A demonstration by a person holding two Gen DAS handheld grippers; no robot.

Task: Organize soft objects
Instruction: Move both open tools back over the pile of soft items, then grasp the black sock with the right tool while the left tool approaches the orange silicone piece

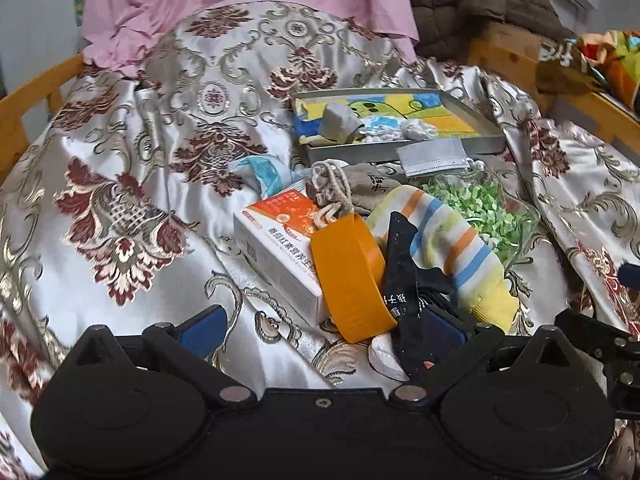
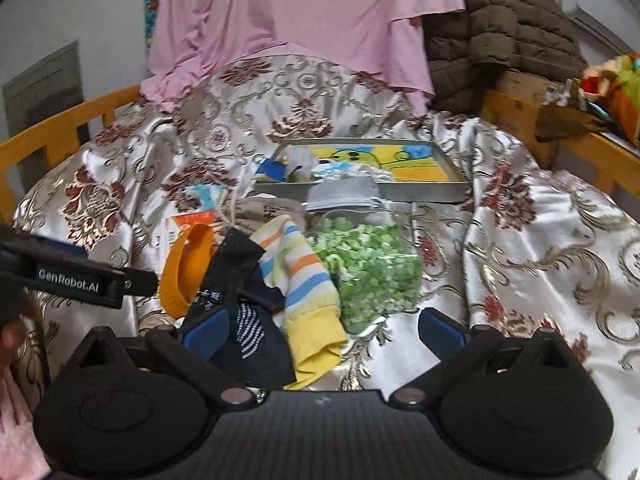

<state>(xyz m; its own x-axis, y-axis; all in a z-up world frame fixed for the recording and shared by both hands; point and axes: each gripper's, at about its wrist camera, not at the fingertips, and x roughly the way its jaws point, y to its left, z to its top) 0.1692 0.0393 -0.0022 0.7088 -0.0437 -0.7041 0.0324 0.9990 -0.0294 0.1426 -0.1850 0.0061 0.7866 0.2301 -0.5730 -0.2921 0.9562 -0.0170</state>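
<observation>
Working over the patterned bedspread (image 1: 140,152), we want the metal tray (image 2: 424,194) at twelve o'clock as our drop, so our right gripper (image 2: 320,332), jaws wide apart, should close low on the striped sock (image 2: 304,268), while our left gripper (image 1: 332,332), jaws apart, straddles the black sock (image 1: 404,276).

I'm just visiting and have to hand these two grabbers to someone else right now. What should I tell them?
Left gripper: open, empty, low by the orange lid.
Right gripper: open, empty, over the black sock and striped sock.
Done: the metal tray already holds a grey bundle and white yarn.
Left: both socks, the grey mask leaning on the tray edge and the drawstring pouch lie outside it.
</observation>
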